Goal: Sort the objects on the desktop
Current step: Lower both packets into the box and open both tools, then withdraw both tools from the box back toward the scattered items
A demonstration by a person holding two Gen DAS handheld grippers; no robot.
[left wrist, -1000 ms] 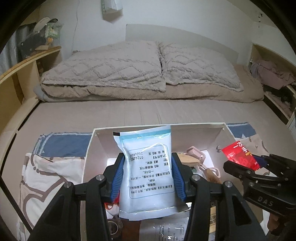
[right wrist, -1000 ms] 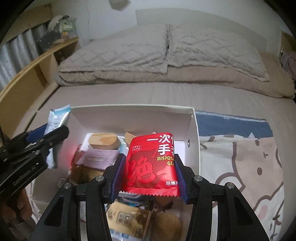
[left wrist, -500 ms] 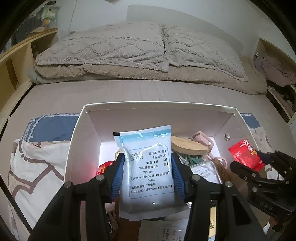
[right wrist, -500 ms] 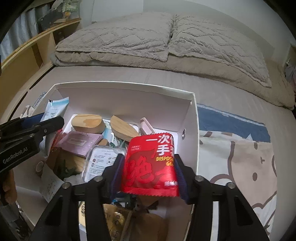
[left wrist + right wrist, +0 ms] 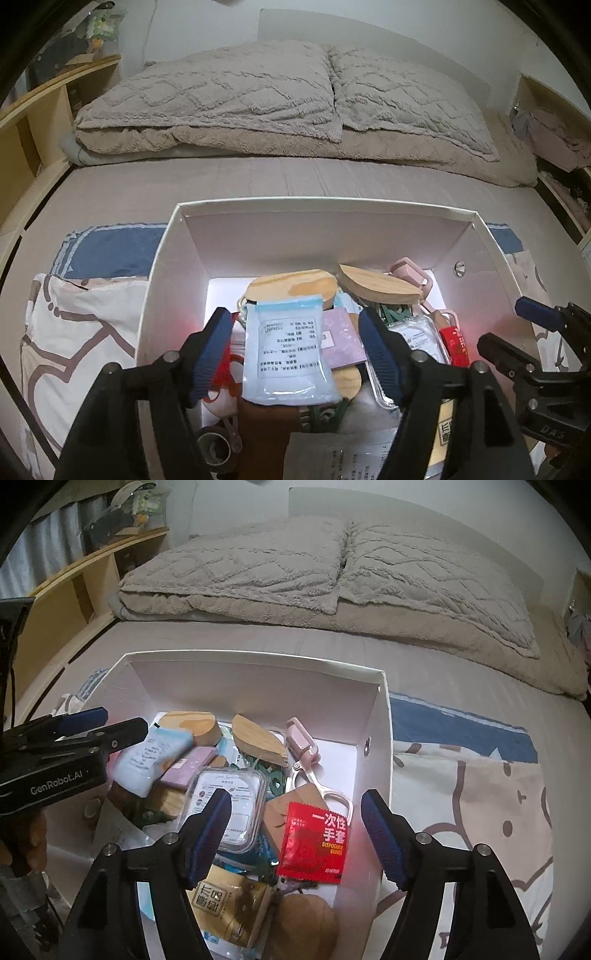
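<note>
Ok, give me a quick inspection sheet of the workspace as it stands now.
Surface: bed with patterned cloth under the box.
Job's things: white box; pale blue packet and red glove packet lie in it.
Clutter: wooden pieces, pink scissors, clear case, tape roll.
Grippers: left gripper and right gripper both opening; pads clear of the packets.
Cables: nothing seen.
Surroundings: pillows, wooden shelves.
</note>
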